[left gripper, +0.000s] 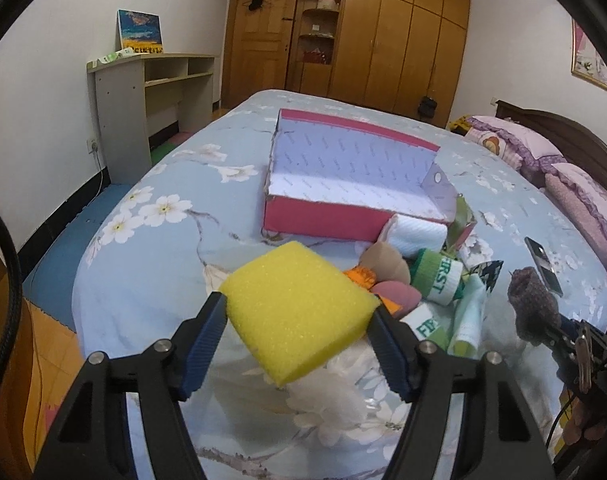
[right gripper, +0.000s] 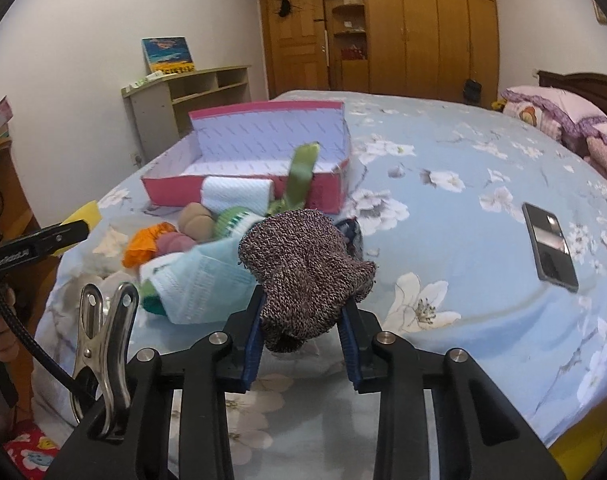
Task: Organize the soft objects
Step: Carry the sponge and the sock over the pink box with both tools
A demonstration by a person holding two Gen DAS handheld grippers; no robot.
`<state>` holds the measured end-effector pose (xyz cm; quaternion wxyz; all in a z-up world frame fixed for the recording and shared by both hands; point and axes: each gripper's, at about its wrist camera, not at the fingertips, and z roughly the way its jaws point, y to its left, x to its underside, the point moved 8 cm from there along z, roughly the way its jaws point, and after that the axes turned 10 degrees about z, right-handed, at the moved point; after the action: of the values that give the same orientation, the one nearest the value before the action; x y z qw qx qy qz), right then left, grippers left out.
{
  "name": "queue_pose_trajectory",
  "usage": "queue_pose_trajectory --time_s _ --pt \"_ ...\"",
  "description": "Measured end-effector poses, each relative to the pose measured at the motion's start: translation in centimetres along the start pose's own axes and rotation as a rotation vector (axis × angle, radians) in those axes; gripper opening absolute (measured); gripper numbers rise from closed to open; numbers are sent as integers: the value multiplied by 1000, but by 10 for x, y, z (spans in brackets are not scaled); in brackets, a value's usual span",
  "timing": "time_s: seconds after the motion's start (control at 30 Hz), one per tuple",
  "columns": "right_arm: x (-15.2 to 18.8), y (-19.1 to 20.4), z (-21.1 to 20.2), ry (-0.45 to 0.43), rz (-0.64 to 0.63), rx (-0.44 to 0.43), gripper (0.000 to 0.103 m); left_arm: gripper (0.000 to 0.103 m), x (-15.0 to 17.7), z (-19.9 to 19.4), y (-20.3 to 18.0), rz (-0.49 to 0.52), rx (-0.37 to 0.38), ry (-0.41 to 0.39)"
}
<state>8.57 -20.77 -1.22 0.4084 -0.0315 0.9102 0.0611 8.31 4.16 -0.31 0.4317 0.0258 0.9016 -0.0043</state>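
While we hold both tools above the flowered bedspread (left gripper: 151,264), our left gripper (left gripper: 299,312) clamps a yellow sponge (left gripper: 299,312) by its two sides, lifted clear of the bed. Our right gripper (right gripper: 303,320) squeezes a bunched brown knitted sock (right gripper: 303,264), which bulges up between the blue pads (right gripper: 252,340) and hangs a little below them.

Beyond the sponge lies a heap of soft things: a rolled white towel (left gripper: 417,236) touching the front wall of the box, a tan plush piece (left gripper: 385,262), an orange scrap (left gripper: 361,276), a pink puff (left gripper: 391,294), a green-and-white sock (left gripper: 439,280) with lettering, and a pale blue face mask (right gripper: 199,284) nearest the right gripper.

Behind the heap sits a red box (left gripper: 319,220) with a white printed lining, open at the top. A green ribbon (right gripper: 301,172) leans against its front edge. A phone (right gripper: 549,246) lies flat on the bedspread, well apart to the right. A metal clip (right gripper: 103,344) is fixed on the right gripper's body.
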Motion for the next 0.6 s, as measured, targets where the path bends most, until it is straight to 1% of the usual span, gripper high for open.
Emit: queue_pose_trajectory --time_s 0.13,0.23,0.37,0.6 --pt "-6 10 -3 14 -8 -42 34 73 -14 -2 -4 23 17 -12" --pt "-15 17 -6 6 -38 -42 34 73 -27 -2 -8 40 36 -17" --pt "-29 20 -5 14 -30 -68 34 73 -45 -1 -11 56 50 -27" --pt "-53 24 2 9 -54 -66 34 73 -73 8 -17 86 54 -42"
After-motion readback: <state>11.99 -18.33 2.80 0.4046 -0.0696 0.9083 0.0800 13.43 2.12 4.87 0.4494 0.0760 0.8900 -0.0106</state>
